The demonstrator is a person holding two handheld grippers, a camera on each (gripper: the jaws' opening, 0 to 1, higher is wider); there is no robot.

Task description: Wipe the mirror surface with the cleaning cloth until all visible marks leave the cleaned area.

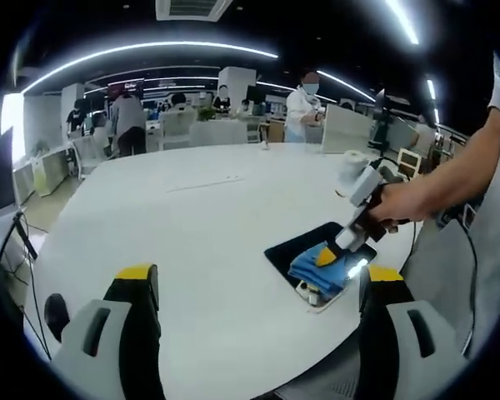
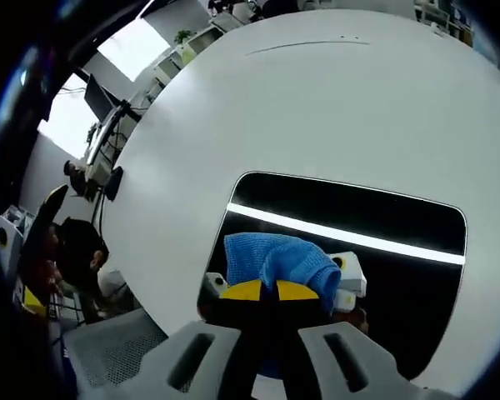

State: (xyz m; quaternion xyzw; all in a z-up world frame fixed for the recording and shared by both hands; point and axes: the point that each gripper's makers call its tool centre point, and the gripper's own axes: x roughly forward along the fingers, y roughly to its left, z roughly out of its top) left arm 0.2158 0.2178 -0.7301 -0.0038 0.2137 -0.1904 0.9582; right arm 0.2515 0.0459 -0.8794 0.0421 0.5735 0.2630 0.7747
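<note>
i'm working over a big white round bench [image 1: 192, 250], and the mirror [image 2: 383, 217] lies flat near its edge on my right side, a dark rounded rectangle with a pale rim. it reflects a bright ceiling light as one clean strip across the glass.

as for progress, i judge the wiping is under way but not finished. the blue cleaning cloth [image 2: 275, 258] sits bunched on the near end of the mirror, so only that end is being covered now. the far half of the glass looks dark and even from here; i can't make out marks on it, but the fisheye is too coarse to call it clean. the part under the cloth is hidden.

my right gripper [image 2: 262, 292] has its yellow-tipped jaws clenched together on the cloth, pressing it to the glass. in the left gripper view it [image 1: 327, 257] comes down at a slant with a hand [image 1: 400, 204] behind it.

my left gripper [image 1: 258, 279] hangs above the bench's near edge, jaws spread wide and holding nothing, well apart from the mirror.
</note>
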